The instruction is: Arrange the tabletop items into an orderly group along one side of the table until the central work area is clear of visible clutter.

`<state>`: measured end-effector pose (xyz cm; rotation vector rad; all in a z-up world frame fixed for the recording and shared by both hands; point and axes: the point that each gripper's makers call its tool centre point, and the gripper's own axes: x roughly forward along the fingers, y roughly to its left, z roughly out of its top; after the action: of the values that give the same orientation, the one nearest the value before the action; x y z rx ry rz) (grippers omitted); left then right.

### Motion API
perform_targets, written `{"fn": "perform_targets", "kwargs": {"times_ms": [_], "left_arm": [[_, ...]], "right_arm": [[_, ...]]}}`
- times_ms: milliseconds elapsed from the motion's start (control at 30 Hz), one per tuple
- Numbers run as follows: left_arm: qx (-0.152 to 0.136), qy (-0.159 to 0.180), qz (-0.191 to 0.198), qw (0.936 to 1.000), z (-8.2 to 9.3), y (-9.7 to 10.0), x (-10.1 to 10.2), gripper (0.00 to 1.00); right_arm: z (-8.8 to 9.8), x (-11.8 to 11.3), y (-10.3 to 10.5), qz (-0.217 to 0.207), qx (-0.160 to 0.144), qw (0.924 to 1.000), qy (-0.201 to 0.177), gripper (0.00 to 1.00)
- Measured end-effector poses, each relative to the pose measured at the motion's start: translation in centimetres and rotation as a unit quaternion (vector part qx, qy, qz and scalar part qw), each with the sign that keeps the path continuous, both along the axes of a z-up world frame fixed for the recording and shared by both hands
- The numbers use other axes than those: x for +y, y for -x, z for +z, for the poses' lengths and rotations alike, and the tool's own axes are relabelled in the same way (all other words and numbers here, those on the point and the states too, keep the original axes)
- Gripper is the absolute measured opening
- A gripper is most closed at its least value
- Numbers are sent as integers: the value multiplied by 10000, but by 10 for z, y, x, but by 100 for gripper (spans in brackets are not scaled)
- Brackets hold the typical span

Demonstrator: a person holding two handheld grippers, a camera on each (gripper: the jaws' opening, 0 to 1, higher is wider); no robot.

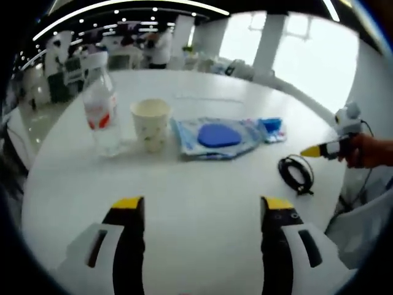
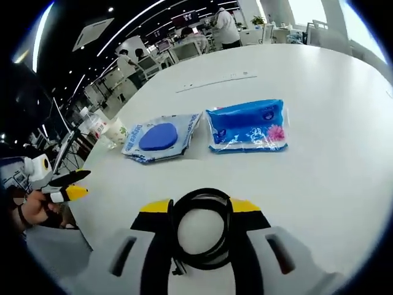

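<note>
Right gripper (image 2: 199, 212) is straddling the black cable coil (image 2: 199, 236), jaws spread, not yet clamping; closing comes next. Left gripper (image 1: 201, 206) is hovering, released.

Legible text: none | flat blue-and-white plastic packet (image 2: 161, 137): print seen at 3 o'clock edge, too blurred to be read
</note>
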<state>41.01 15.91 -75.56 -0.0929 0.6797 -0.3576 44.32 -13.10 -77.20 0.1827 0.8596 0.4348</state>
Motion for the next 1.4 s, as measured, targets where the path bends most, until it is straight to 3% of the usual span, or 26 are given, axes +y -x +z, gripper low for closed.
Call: {"fn": "perform_targets", "kwargs": {"times_ms": [333, 500, 667, 933, 1067, 1400], "left_arm": [[-4, 67, 15, 10000, 9, 13, 5, 74], [-33, 87, -74, 9999, 12, 19, 0, 74], [-31, 54, -120, 9999, 15, 24, -1, 74], [-41, -24, -170, 9998, 19, 27, 2, 74], [21, -57, -181, 9998, 20, 33, 6, 75], [-13, -137, -360, 9993, 32, 51, 12, 78]], "right_arm": [[-5, -15, 23, -213, 87, 9997, 78, 34], [-1, -27, 22, -392, 43, 9992, 118, 34], [9, -46, 5, -597, -94, 9980, 204, 34], [27, -66, -40, -693, -379, 9963, 331, 34], [32, -71, -62, -674, -502, 9956, 406, 34], [30, -63, -89, -533, -527, 9955, 586, 34]]}}
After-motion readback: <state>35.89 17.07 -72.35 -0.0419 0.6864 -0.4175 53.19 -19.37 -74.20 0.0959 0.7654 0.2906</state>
